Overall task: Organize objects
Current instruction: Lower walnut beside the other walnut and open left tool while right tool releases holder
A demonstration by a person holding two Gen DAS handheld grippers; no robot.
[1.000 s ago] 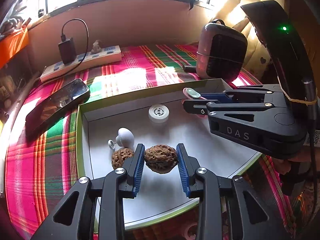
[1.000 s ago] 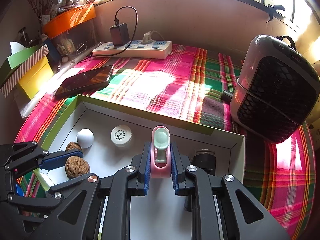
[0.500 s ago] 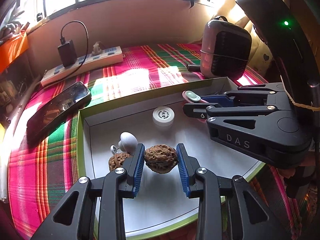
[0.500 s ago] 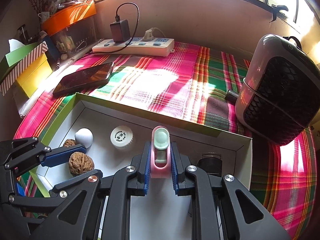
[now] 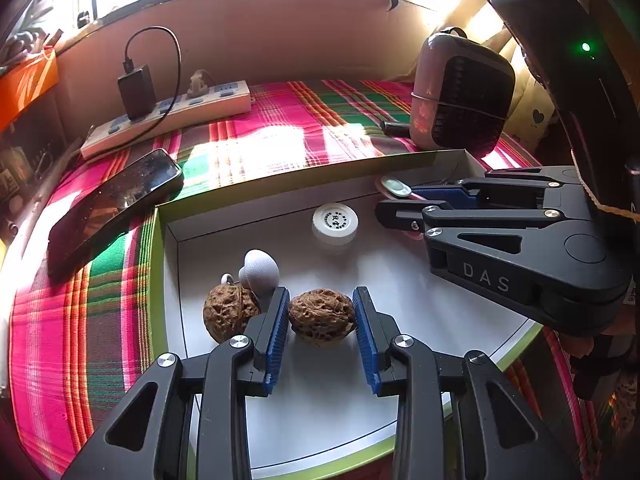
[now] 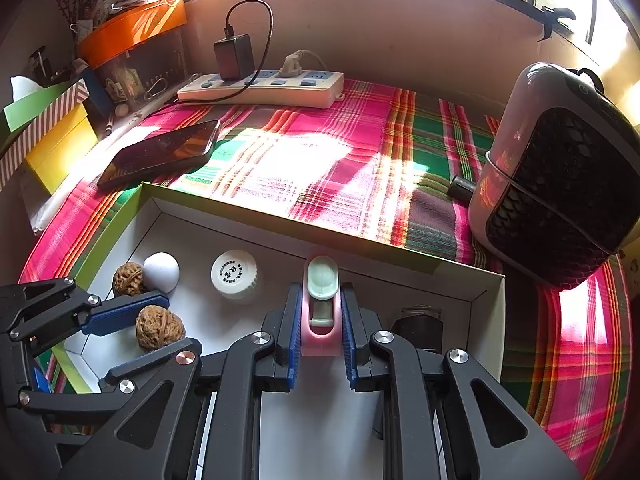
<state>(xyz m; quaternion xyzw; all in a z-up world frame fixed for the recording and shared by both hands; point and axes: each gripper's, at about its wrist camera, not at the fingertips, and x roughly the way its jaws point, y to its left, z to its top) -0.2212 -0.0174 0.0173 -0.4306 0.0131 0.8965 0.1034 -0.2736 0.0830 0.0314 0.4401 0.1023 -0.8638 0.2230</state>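
Note:
My left gripper (image 5: 321,316) is shut on a brown walnut (image 5: 321,317) just above the floor of a white box with green rim (image 5: 160,280). A second walnut (image 5: 229,312) and a white mushroom-shaped knob (image 5: 260,267) lie to its left. A white round cap (image 5: 335,222) sits further back. My right gripper (image 6: 320,320) is shut on a pink object with a pale green top (image 6: 321,300), held over the box's right half; it also shows in the left wrist view (image 5: 396,188). The left gripper with its walnut (image 6: 159,328) shows in the right wrist view.
The box sits on a plaid cloth (image 6: 320,160). A black phone (image 6: 160,154) lies left of the box, a power strip with charger (image 6: 260,88) at the back wall, a small heater (image 6: 560,184) at the right. A dark jar (image 6: 420,324) stands in the box's right corner.
Both grippers keep their hold. The left gripper has drifted slightly with the walnut, showing more of the second walnut beside it. The right gripper has barely moved.

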